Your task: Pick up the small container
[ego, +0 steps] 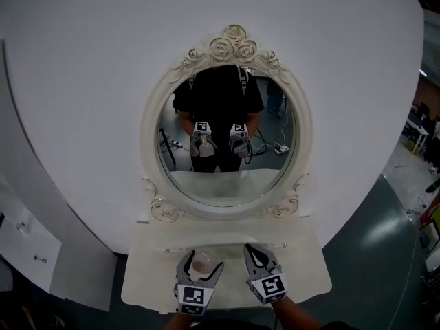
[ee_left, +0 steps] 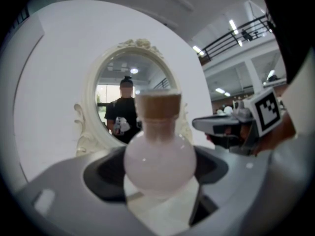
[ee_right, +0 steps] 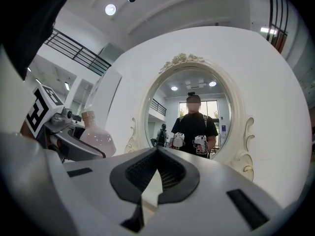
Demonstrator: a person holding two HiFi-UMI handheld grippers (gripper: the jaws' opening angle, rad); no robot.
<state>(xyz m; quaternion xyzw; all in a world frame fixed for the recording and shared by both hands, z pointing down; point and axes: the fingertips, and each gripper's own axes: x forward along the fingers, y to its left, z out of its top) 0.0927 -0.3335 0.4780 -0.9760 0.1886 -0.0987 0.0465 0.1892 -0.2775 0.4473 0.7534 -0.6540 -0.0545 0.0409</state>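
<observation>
Grip status, L to R: my left gripper [ego: 201,265] is clamped on the bulb of the small container [ee_left: 159,159], a pink corked flask sitting upright btw the jaws, low over the vanity shelf [ego: 302,275] below the mirror [ego: 227,177]. Right gripper [ego: 258,253] sits just beside it, jaws pinched together w/ nothing in them. For the lift I'd squeeze firmly and go straight up and level, since the round bulb could prob. slip or roll in the pads if tilted.

Wht vanity shelf [ego: 302,275]; ornate oval mirror [ego: 227,139] upright at rear.
</observation>
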